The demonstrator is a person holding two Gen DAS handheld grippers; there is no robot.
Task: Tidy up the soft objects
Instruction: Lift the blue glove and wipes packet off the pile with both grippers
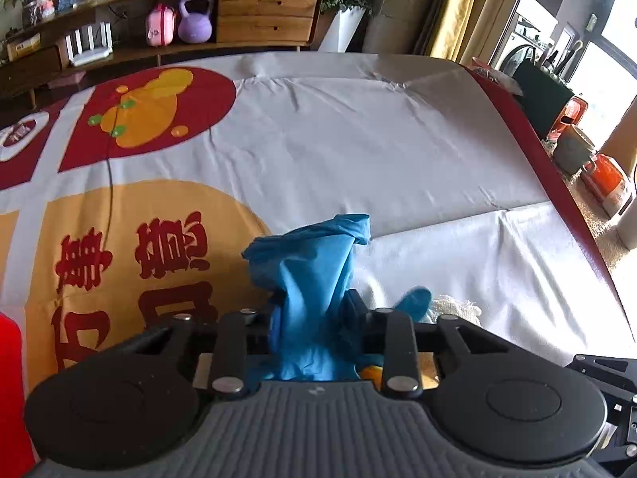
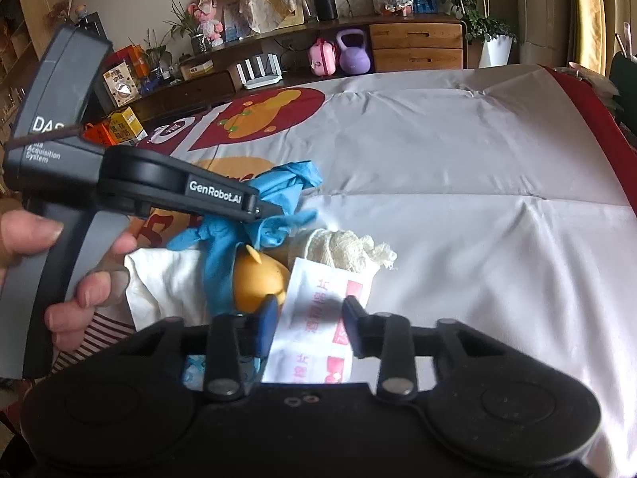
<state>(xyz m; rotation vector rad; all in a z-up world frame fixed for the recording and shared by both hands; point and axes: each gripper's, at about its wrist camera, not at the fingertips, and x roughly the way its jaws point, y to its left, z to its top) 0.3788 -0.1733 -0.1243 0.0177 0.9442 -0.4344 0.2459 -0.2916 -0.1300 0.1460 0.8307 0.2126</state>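
Note:
My left gripper [image 1: 318, 314] is shut on a blue rubber glove [image 1: 314, 275], which sticks up between its fingers. In the right wrist view the left gripper [image 2: 270, 209] holds the glove [image 2: 278, 195] above a pile on the table. The pile holds a yellow soft toy [image 2: 258, 279], a white gauze roll [image 2: 346, 249], a white packet with pink print [image 2: 318, 318] and a white cloth [image 2: 167, 275]. My right gripper [image 2: 310, 318] is open just above the packet, empty.
The table wears a white cloth [image 1: 398, 151] with red and orange print at the left. A wooden sideboard [image 1: 262, 16] with a purple kettlebell [image 1: 195, 20] stands behind. Orange and white containers [image 1: 605, 179] stand off the right edge.

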